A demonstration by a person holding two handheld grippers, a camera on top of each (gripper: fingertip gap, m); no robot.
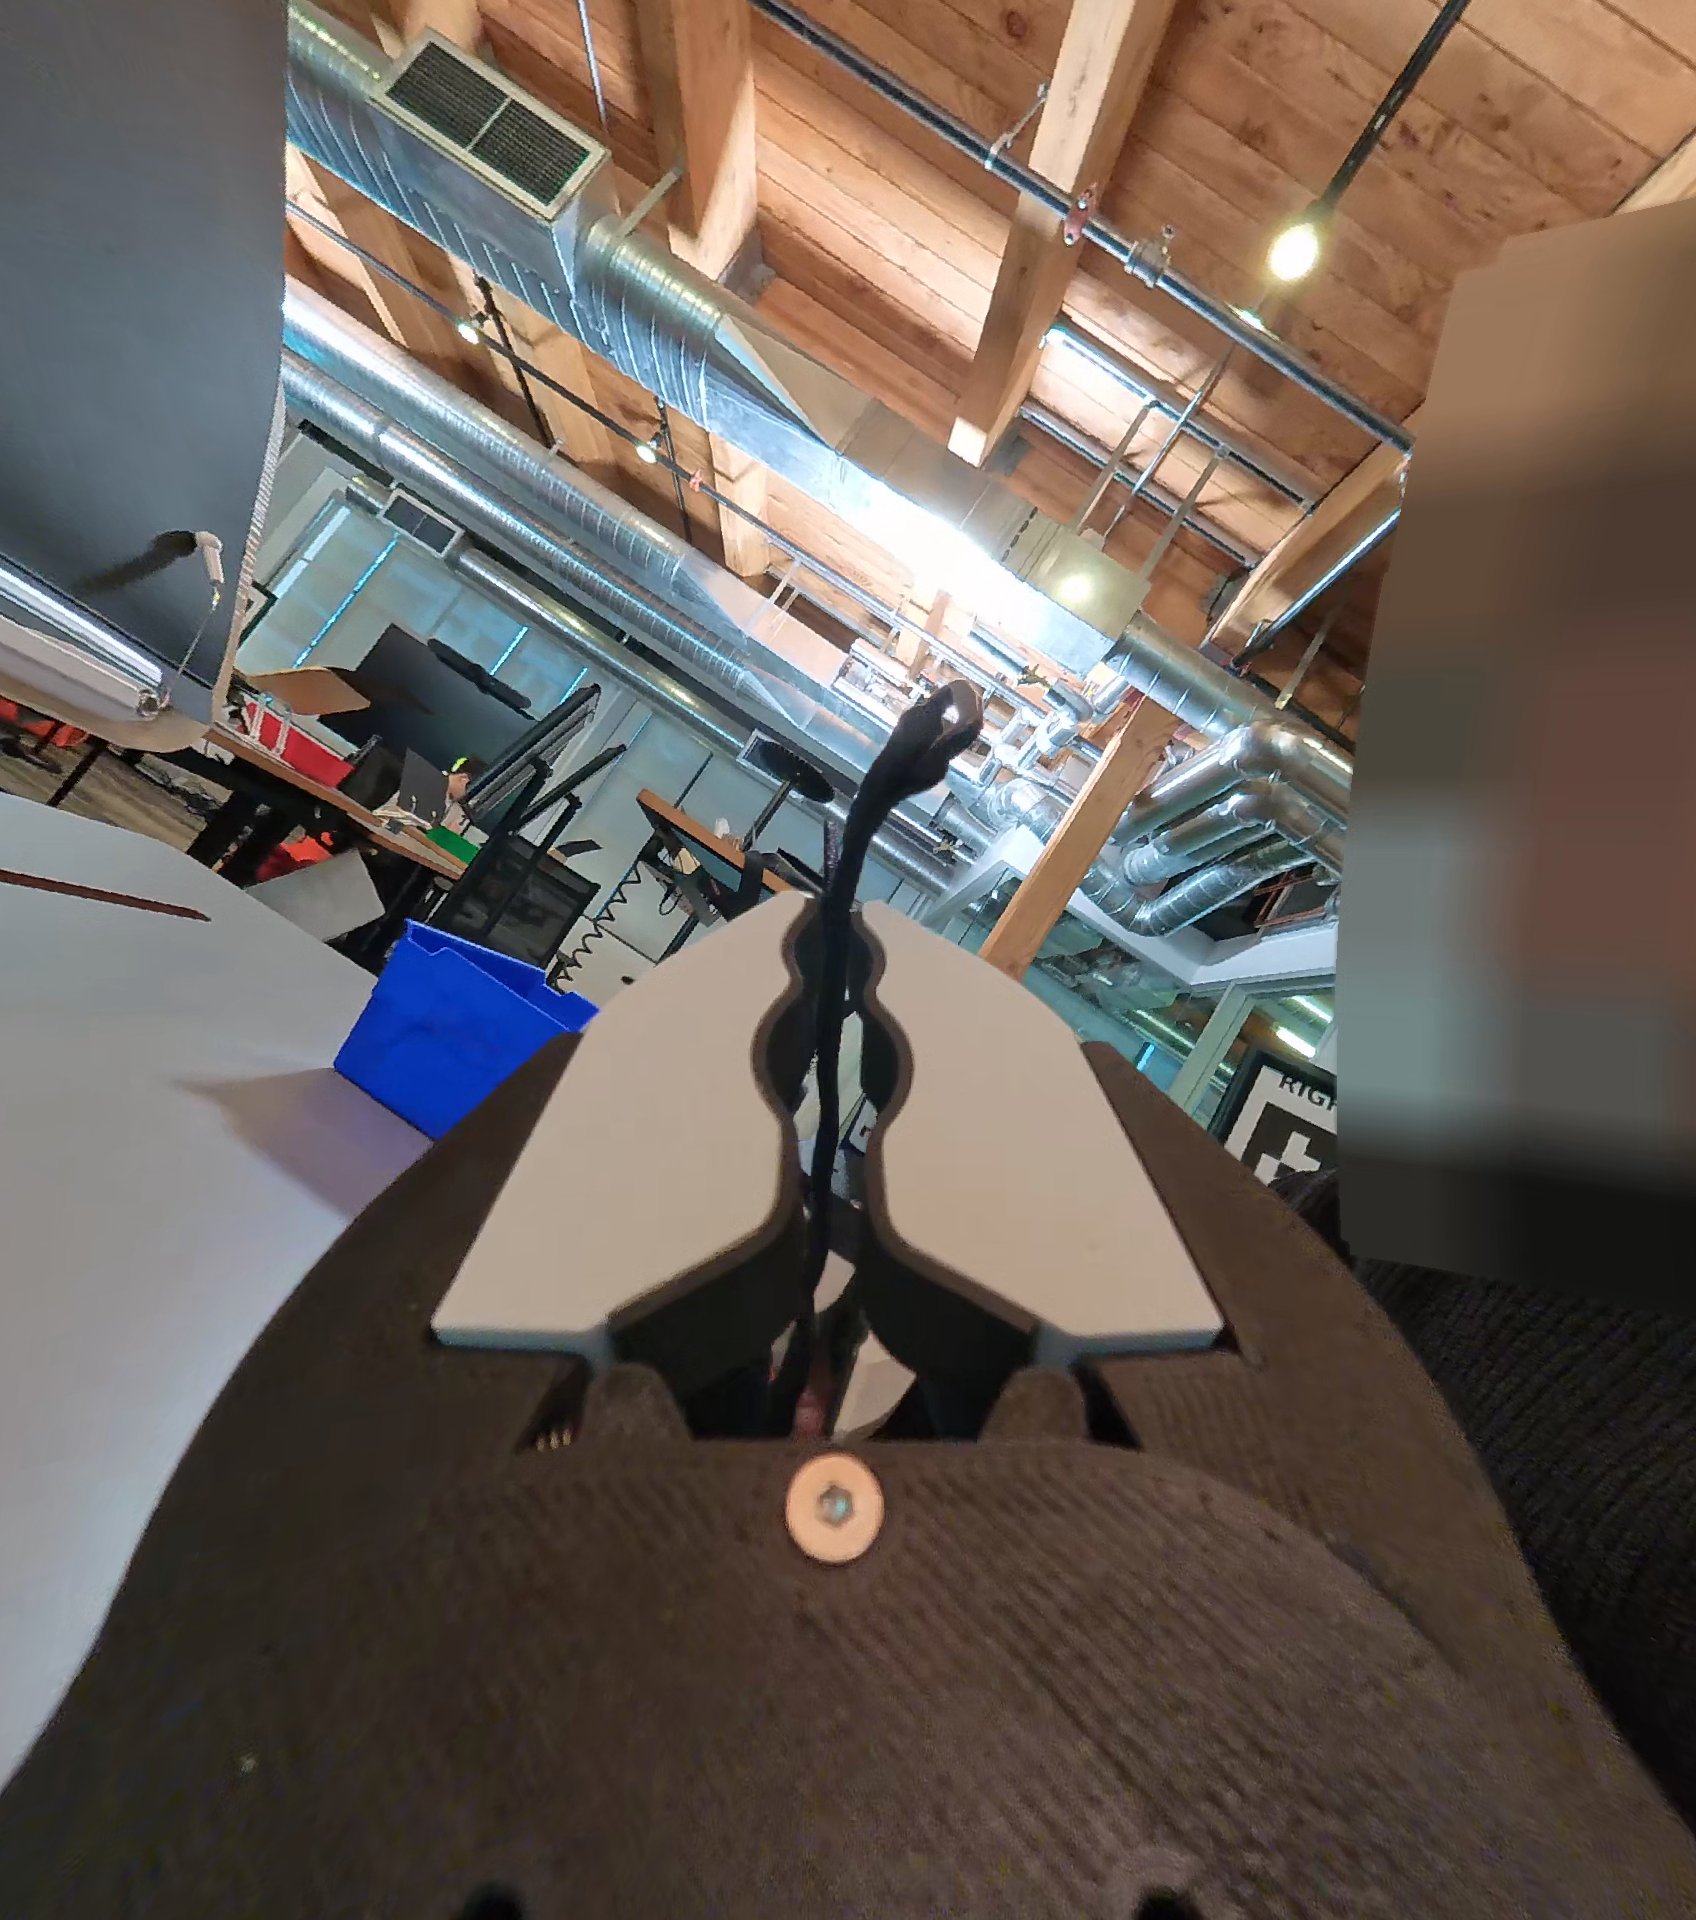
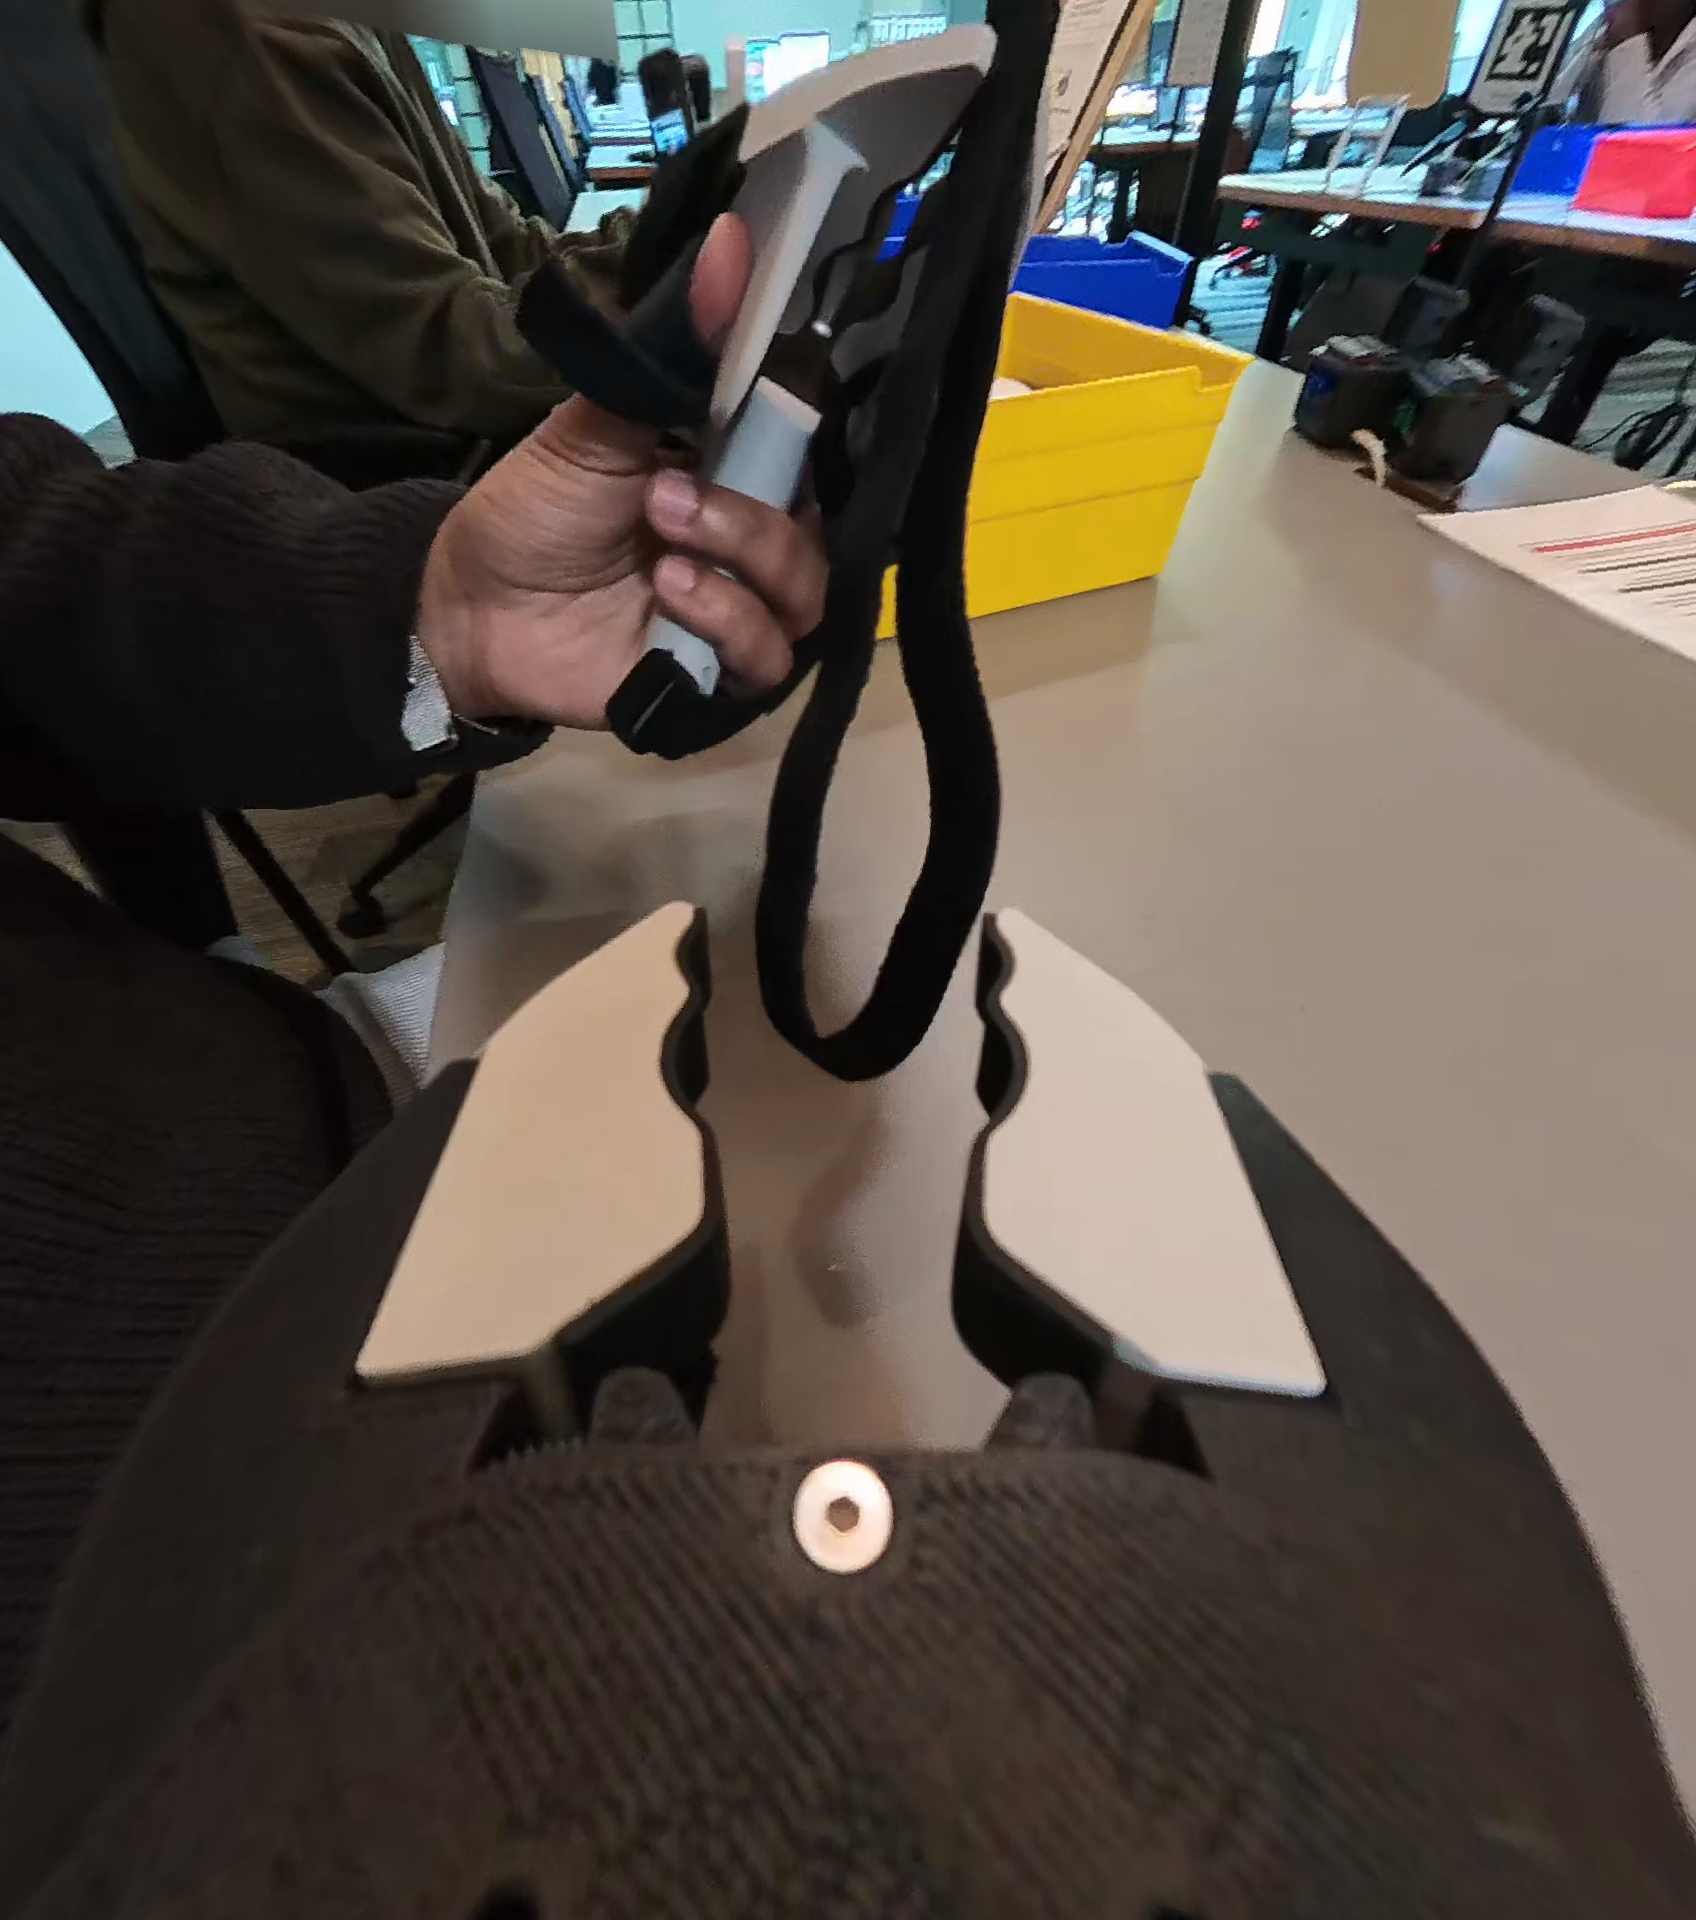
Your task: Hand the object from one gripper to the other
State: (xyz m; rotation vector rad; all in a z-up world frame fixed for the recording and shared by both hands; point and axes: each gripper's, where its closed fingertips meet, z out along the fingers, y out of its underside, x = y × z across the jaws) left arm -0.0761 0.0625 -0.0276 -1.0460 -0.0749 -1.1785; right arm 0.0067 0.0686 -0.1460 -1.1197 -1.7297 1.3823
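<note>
Your left gripper (image 1: pixel 828 925) is clamped on the black cord (image 2: pixel 875 831), pointing up at the ceiling. The cord hangs from it as a loop, bottom of the loop dangling between the fingers of your right gripper (image 2: pixel 839 935), which is wide open and touching nothing, above the grey table (image 2: pixel 1343 831). Risks, as I judge them: closing now catches only one strand or the loop's tip, and it slips out. Releasing the left before the right bites drops the cord on the table. The loop also looks free to swing, so a fast approach could push it aside.
</note>
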